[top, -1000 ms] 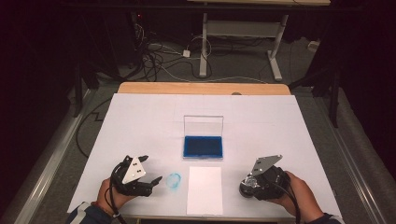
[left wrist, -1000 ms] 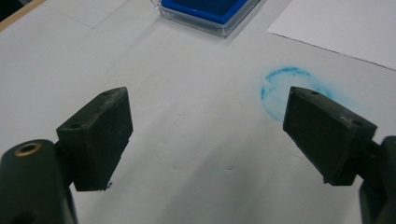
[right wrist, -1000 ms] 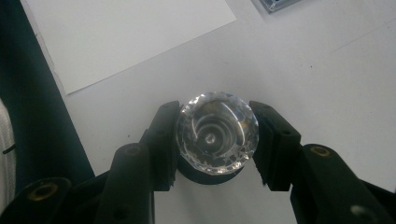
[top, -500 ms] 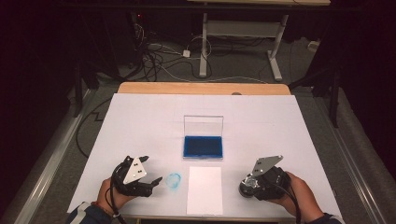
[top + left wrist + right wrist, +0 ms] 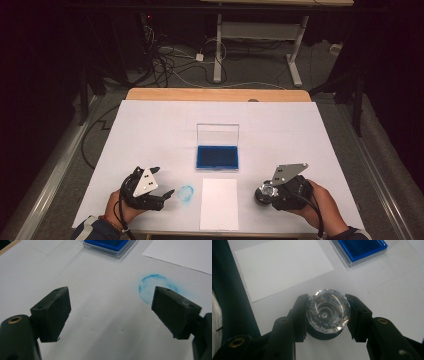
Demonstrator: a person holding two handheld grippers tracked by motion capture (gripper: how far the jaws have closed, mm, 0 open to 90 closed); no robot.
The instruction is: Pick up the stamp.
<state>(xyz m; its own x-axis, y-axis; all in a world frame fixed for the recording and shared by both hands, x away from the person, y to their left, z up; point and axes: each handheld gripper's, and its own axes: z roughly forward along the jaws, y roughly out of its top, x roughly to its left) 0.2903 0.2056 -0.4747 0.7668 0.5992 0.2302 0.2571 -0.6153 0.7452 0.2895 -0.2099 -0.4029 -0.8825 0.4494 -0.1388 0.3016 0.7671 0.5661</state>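
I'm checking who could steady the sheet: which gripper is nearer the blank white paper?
Left, narrowly. The left gripper is open beside the blue ink ring, just off the white paper's left edge; the right gripper, shut on the crystal-topped stamp, sits slightly farther off its right edge.

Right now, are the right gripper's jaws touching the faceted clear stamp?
Touching. The right gripper view shows the right gripper with both black jaws pressed against the sides of the faceted clear stamp, no gap on either side.

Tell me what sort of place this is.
Probably a lab or workshop: a white-covered table, loose cables on the floor behind it, and the metal legs of a desk farther back.
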